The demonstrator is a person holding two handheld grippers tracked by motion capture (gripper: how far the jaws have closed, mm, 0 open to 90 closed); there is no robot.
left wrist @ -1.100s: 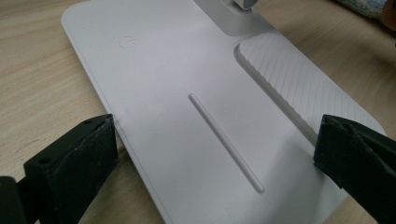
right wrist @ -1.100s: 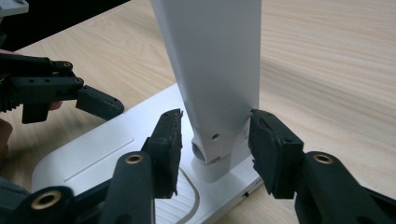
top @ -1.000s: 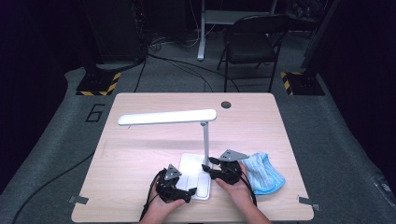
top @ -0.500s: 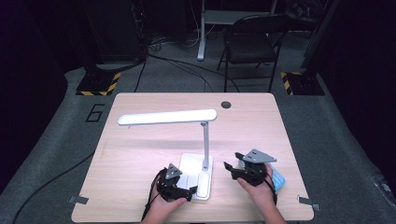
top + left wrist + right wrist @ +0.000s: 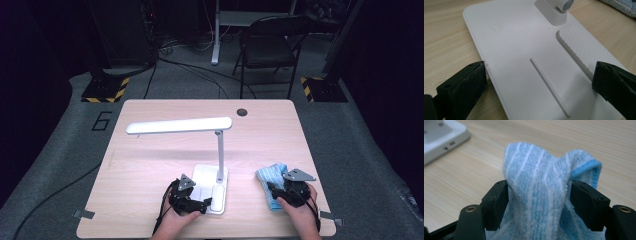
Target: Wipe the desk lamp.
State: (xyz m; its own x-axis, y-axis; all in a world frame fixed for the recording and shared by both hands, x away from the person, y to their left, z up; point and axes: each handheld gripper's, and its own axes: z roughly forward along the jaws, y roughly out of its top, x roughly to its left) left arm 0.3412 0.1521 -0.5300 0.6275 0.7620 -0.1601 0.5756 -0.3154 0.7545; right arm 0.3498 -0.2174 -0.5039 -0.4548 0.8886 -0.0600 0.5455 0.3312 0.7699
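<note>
blue-and-white striped cloth (image 5: 537,187) sits bunched on the wooden table (image 5: 150,170), right of the white lamp base (image 5: 524,57) and near the front edge. the right gripper (image 5: 282,192) grips it, jaws pressed against a raised fold from both sides. the left gripper (image 5: 197,205) straddles the lamp base, jaws wide, one at each long edge. the lamp arm (image 5: 179,125) extends left above the table.

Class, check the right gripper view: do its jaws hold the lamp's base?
No, the right gripper pinches a bunched blue striped cloth between its jaws.
</note>
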